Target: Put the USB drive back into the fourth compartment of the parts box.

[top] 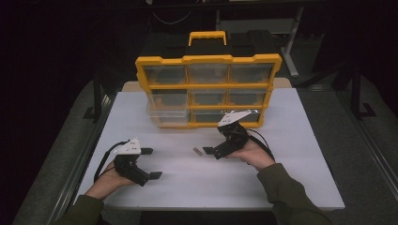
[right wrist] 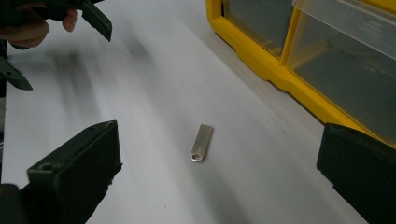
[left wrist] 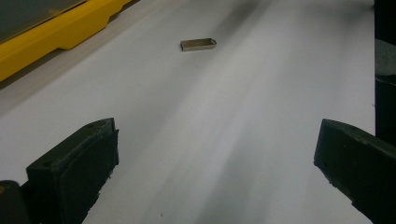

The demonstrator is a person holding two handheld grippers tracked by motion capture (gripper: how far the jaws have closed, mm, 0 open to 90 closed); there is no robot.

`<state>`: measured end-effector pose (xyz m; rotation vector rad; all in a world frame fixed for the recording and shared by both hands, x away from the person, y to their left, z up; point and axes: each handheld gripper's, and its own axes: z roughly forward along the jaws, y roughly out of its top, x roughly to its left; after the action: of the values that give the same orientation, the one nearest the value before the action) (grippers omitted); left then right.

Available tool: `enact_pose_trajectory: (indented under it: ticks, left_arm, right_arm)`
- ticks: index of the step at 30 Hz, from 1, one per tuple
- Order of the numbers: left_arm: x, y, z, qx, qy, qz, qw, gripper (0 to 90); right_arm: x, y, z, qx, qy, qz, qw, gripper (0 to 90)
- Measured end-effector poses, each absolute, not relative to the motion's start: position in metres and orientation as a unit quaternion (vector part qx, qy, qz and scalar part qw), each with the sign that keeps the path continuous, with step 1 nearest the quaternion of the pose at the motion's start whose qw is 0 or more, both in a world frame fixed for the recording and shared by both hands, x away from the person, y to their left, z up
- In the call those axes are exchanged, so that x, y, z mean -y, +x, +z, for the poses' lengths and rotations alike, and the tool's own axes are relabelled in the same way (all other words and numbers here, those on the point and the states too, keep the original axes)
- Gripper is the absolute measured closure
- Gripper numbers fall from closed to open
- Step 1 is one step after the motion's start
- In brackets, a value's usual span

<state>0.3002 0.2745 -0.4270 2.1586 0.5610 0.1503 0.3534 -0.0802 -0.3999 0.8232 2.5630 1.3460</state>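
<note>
A small flat silver metal piece (top: 197,151) lies on the white table (top: 197,187) in front of a yellow organizer (top: 208,60) with clear drawers. My right gripper (top: 214,140) stands open just right of the piece, its jaws pointing left at it. In the right gripper view the piece (right wrist: 201,142) lies on the table ahead, between the wide-apart jaws of that gripper (right wrist: 210,177). My left gripper (top: 151,163) is open and holds nothing, well left of the piece. The left gripper view has the piece (left wrist: 198,44) far ahead of that gripper (left wrist: 217,172).
The organizer's bottom-left clear drawer (top: 166,112) is pulled out a little; it appears at the upper right (right wrist: 345,18) in the right gripper view. A yellow carry handle (top: 207,36) tops the case. The left gripper (right wrist: 56,46) is seen far off.
</note>
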Motion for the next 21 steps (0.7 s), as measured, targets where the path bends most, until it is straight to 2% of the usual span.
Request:
enact_pose_trajectory:
  ticks: [21]
  left_arm:
    - [-0.275, 0.3, -0.426, -0.226, 0.867, 0.061, 0.439, 0.0]
  right_arm:
    - [0.064, 0.368, -0.393, -0.85, 0.265, 0.45, 0.065, 0.0]
